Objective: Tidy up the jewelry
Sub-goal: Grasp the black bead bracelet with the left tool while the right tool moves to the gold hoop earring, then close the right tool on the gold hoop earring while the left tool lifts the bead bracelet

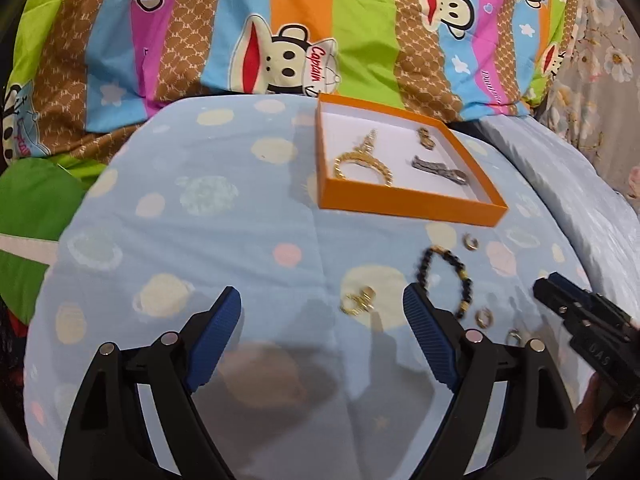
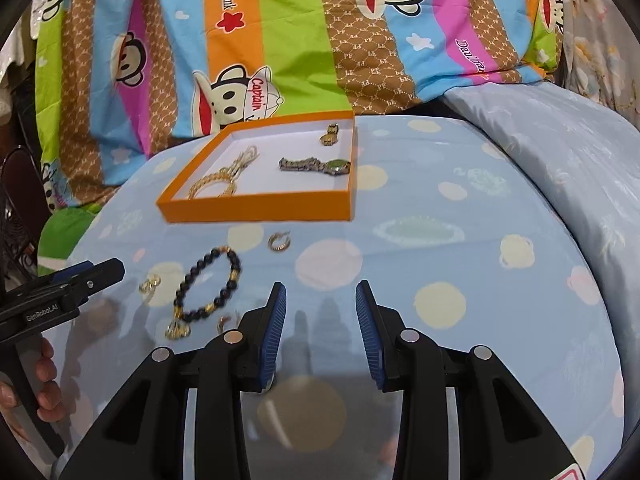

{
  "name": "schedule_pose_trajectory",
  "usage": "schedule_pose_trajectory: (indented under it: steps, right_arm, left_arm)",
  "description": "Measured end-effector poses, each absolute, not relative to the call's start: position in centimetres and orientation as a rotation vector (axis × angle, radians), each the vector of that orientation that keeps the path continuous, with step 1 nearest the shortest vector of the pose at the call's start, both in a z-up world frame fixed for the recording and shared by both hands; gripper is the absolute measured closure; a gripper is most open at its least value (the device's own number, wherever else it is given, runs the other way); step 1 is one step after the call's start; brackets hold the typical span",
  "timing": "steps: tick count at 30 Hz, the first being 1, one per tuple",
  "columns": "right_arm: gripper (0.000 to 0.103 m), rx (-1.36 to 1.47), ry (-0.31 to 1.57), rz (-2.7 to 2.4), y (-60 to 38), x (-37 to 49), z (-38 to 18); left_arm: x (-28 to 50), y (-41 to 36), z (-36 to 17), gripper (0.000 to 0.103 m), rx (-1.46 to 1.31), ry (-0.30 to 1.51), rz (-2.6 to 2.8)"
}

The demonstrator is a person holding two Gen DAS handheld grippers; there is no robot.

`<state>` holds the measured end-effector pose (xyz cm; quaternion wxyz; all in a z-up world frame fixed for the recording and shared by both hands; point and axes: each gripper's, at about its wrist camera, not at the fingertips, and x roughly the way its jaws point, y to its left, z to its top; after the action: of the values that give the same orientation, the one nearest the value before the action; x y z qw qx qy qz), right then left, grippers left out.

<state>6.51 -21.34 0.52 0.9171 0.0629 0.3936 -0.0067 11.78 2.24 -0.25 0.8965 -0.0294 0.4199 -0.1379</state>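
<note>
My left gripper (image 1: 322, 312) hangs released over the blue spotted sheet (image 1: 200, 240), its jaws wide apart and gripping nothing. I take the orange box (image 1: 408, 204) as my landmark: it sits ahead of both tools and already contains a gold chain (image 1: 362, 162), a watch (image 1: 440, 168) and a small gold piece (image 1: 426, 138).

Between the box and my tools the loose pieces are scattered. Nearest my left gripper, just ahead and between its fingers, lies a small gold cluster (image 1: 358, 300). Next to the right comes the black bead bracelet (image 1: 444, 276), a loop whose long axis runs from the box back toward me, its near end just beside my left tool's right finger. A gold ring (image 1: 471, 242) lies close to the box's front wall, and another ring (image 1: 484, 317) lies at the bracelet's near end.

My right gripper (image 2: 321, 316) is also released and empty. From it, the bracelet (image 2: 208, 284) lies well off to the left. I judge my left hand the nearer one for the cluster and the bracelet.
</note>
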Motion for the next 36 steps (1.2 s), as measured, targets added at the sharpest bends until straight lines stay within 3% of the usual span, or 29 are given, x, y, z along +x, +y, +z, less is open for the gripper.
schedule_pose_trajectory:
  steps: [10, 17, 19, 21, 23, 36]
  right_arm:
    - [0.068, 0.176, 0.822, -0.028, -22.0, 4.5, 0.0]
    - [0.067, 0.204, 0.828, -0.007, -22.5, 4.7, 0.1]
    - [0.067, 0.203, 0.837, -0.001, -22.3, 5.4, 0.2]
    - [0.067, 0.192, 0.845, 0.007, -22.0, 6.5, 0.1]
    - [0.067, 0.182, 0.852, 0.012, -21.6, 7.6, 0.0]
    - [0.067, 0.152, 0.915, 0.047, -18.5, 14.7, -1.6]
  left_arm:
    - [13.5, -4.1, -1.9, 0.025, -0.006, 0.924, -0.327]
    - [13.8, -5.7, -3.1, 0.05, 0.087, 0.923, -0.301]
    - [13.6, -6.0, -3.2, 0.063, 0.109, 0.91, -0.301]
    - [13.7, -6.0, -3.2, 0.085, 0.112, 0.903, -0.299]
    - [13.8, -5.8, -3.1, 0.096, 0.101, 0.903, -0.311]
    - [13.8, -2.6, -1.7, 0.096, 0.022, 0.845, -0.333]
